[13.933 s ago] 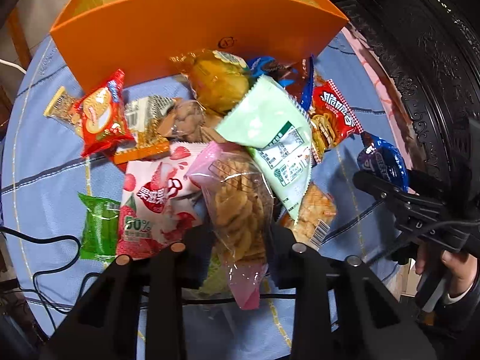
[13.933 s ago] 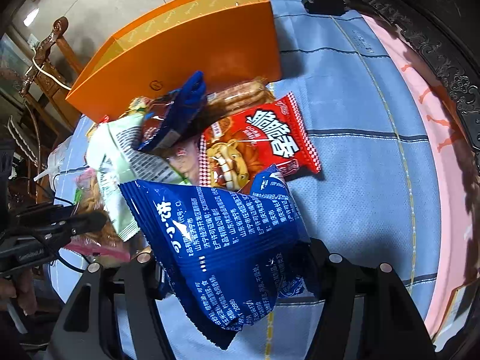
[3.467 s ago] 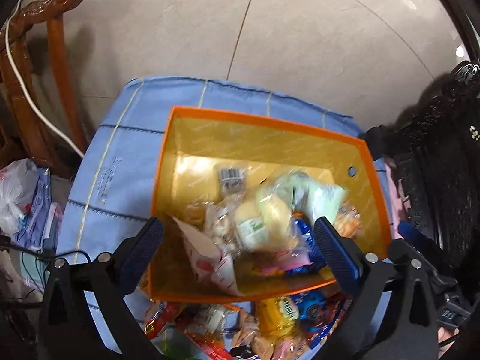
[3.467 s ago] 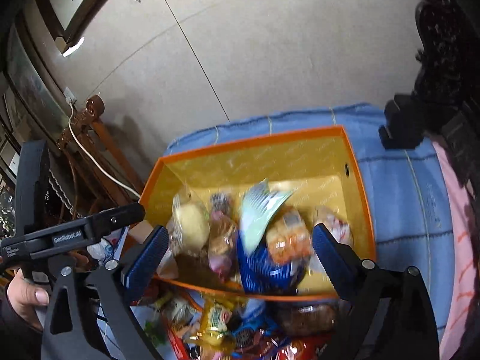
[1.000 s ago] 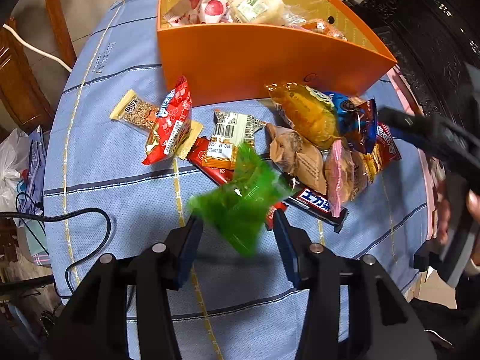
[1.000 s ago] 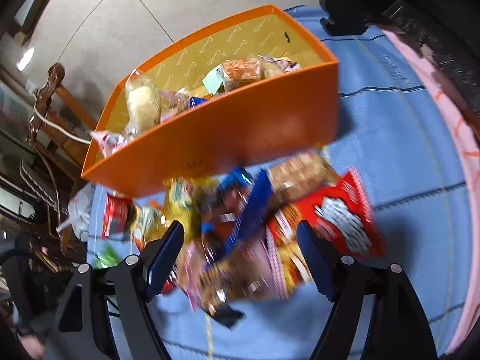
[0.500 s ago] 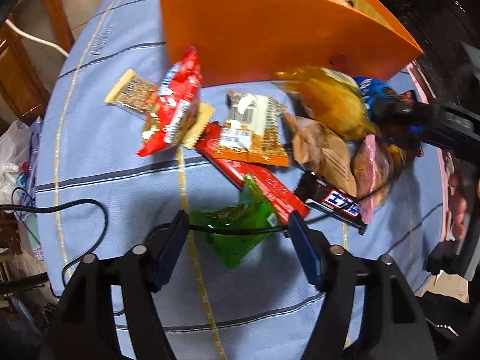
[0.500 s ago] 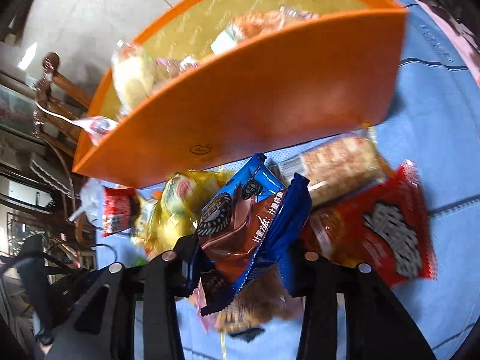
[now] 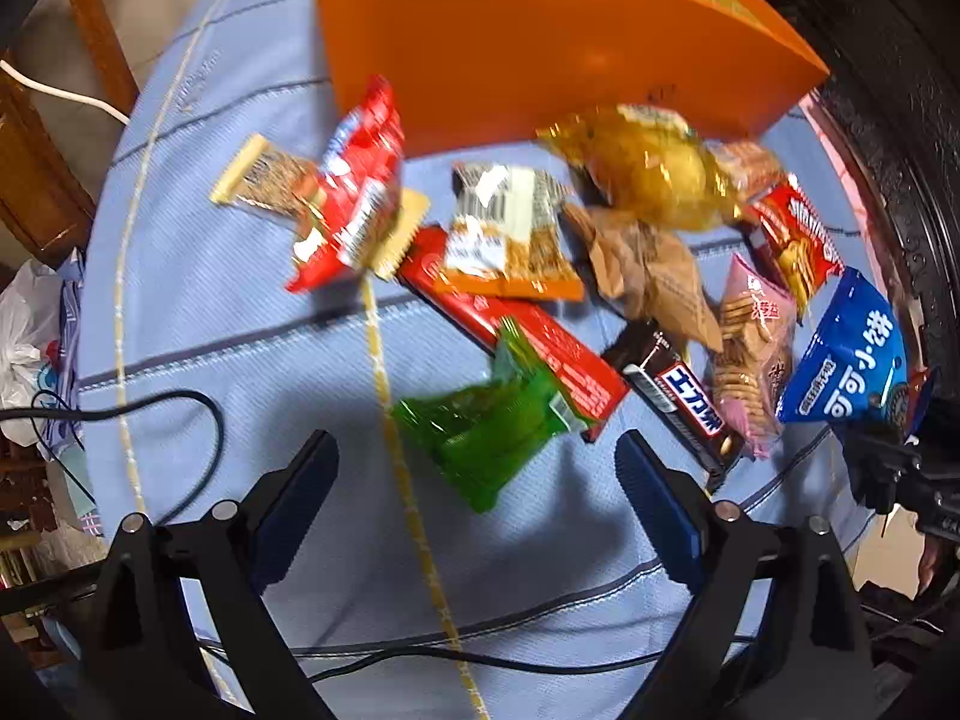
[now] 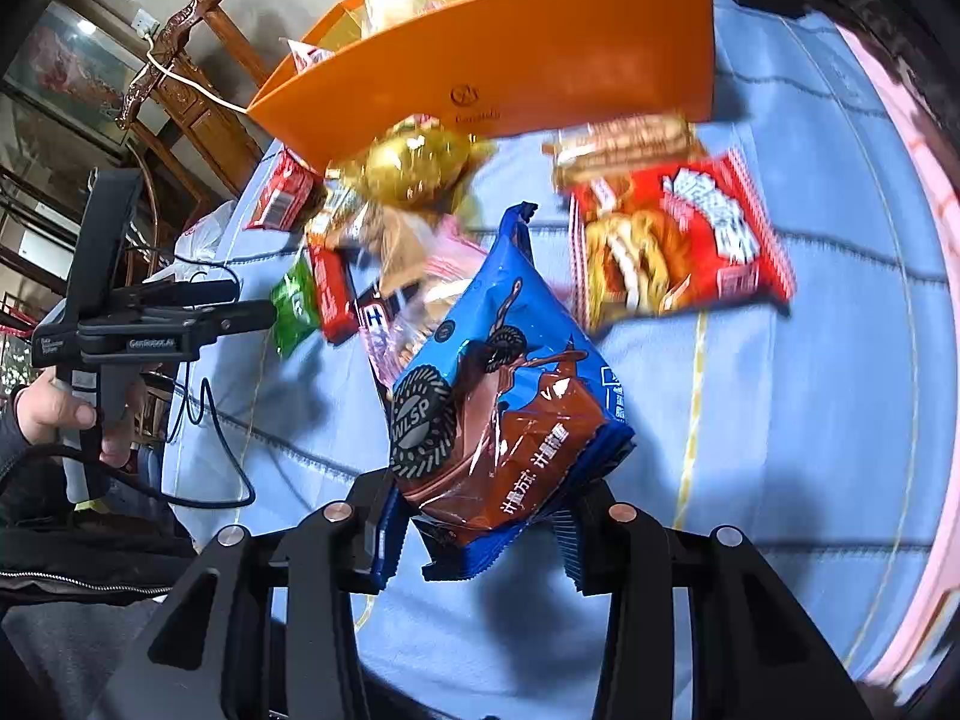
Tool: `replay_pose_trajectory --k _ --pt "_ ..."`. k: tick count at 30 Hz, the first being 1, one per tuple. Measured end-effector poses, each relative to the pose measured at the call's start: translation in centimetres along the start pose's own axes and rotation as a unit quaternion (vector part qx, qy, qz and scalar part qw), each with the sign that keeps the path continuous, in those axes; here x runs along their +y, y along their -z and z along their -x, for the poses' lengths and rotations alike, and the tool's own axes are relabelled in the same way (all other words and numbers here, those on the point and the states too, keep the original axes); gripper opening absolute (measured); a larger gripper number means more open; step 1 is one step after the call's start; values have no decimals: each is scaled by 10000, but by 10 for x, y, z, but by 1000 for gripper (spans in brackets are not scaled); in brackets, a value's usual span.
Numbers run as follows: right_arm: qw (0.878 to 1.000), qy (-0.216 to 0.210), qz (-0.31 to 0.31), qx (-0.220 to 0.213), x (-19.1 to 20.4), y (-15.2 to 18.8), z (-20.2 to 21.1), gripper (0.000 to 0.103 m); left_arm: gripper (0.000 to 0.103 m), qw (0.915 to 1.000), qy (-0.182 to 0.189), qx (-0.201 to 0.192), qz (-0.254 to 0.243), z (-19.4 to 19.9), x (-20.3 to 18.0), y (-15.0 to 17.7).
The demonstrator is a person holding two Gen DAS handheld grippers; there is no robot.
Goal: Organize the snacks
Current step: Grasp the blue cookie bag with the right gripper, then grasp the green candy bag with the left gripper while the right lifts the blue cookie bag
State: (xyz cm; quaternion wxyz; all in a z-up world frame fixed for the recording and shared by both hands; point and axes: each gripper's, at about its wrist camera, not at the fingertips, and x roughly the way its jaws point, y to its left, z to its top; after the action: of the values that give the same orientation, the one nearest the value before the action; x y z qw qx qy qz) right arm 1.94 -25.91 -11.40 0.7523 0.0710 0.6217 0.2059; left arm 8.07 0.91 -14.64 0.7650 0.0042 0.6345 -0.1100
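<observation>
An orange box point(image 9: 540, 54) stands at the far side of the blue cloth, with several snacks inside. Loose snacks lie in front of it. My left gripper point(image 9: 474, 468) is open, just in front of a green packet point(image 9: 486, 426) lying on the cloth. My right gripper point(image 10: 474, 534) is shut on a blue and brown cookie bag point(image 10: 498, 396), held above the cloth; the bag also shows at the right of the left wrist view point(image 9: 846, 360). The box shows in the right wrist view point(image 10: 540, 78) too.
On the cloth lie a long red bar point(image 9: 516, 330), a dark chocolate bar point(image 9: 678, 402), a pink cookie pack point(image 9: 750, 354), a yellow bun pack point(image 9: 654, 174), a red packet point(image 9: 354, 192) and a red chips bag point(image 10: 678, 234). A black cable point(image 9: 198, 420) trails at left. Dark carved furniture point(image 9: 900, 120) stands right.
My left gripper opened wider and the green packet now lies on the cloth. My right gripper closed on the blue cookie bag and lifted it back from the pile.
</observation>
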Motion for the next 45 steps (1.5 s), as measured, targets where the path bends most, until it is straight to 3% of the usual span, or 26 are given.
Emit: replay_pose_trajectory --k 4,6,7,10,14,16,17,19,20,21,23,26,29,35,40,43,45 --pt "9999 16 -87 -131 5 5 2 41 89 9993 -185 23 -312 -17 -14 9" --pt "9999 -33 -130 -84 5 6 0 43 75 9981 -322 121 -518 -30 -17 11" --pt "9999 -33 -162 -42 1 7 0 43 74 9975 -402 147 -555 -35 -18 12" --pt "9994 134 -330 44 -9 14 -16 46 86 9945 -515 124 -908 -38 -26 15" --pt "9979 351 -545 67 -20 18 -39 47 99 9951 -527 257 -800 -41 -25 13" --pt "9979 447 -461 -42 -21 18 -45 49 99 9958 -565 173 -694 -40 -20 16" --pt "9979 516 -375 -113 -20 17 -45 52 99 9956 -576 151 -727 -41 -20 15" --pt "9983 472 -322 -143 -16 13 -47 69 99 9957 -564 135 -723 -42 -21 12" --pt "9989 360 -286 -136 -14 12 -48 82 99 9957 -564 122 -724 -42 -21 12" --pt "9992 315 -232 -104 -10 11 -50 87 99 9957 -567 100 -727 -42 -24 9" --pt "9979 636 42 61 5 9 -57 91 99 9956 -564 49 -742 -41 -26 12" --pt "9918 1184 306 366 17 10 -61 91 99 9956 -558 -13 -750 -41 -29 16" --pt "9878 1408 304 596 16 14 -49 91 99 9955 -548 -76 -766 -36 -27 21" --pt "9797 1870 720 62 10 15 -7 91 99 9954 -536 -161 -774 -33 -26 19" --pt "9673 2002 1549 153 23 -3 -38 91 99 9955 -535 -136 -773 -33 -26 21" --pt "9627 2096 1656 438 24 -8 -61 93 99 9955 -532 -141 -776 -33 -26 19" --pt "9642 2101 1581 340 19 -8 -60 98 99 9955 -531 -133 -770 -34 -25 18"
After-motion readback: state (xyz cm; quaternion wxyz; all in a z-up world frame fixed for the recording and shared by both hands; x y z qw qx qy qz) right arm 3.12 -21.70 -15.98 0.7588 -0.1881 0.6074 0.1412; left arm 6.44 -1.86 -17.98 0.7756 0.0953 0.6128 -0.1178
